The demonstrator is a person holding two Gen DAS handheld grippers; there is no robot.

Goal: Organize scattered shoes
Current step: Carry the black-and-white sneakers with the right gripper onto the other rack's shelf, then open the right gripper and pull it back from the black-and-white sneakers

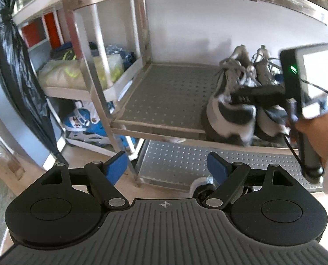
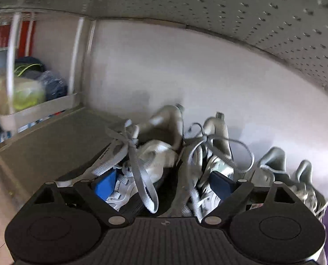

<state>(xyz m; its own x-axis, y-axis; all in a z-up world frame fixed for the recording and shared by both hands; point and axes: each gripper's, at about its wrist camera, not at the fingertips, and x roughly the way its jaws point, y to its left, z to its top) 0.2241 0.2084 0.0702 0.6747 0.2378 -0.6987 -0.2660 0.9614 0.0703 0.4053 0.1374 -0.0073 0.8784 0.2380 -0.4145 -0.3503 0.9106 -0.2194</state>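
Observation:
Two grey and white sneakers (image 1: 230, 119) lie side by side at the right of the middle perforated shelf (image 1: 164, 92), heels at its front edge. My right gripper (image 1: 241, 101), held by a hand, reaches over their heels. In the right wrist view its blue pads (image 2: 106, 186) dip into the two shoe openings, and the right gripper (image 2: 164, 183) is closed on the inner sides of the pair (image 2: 155, 154), laces trailing over it. My left gripper (image 1: 167, 165) hangs open in front of the rack, nothing between its blue pads.
More grey sneakers (image 2: 274, 167) stand to the right of the held pair. A white rack with bagged items (image 1: 75, 72) and blue-white gear (image 1: 82, 121) is at the left, beside a black wrapped bundle (image 1: 16, 66). A lower perforated shelf (image 1: 186, 161) lies beneath.

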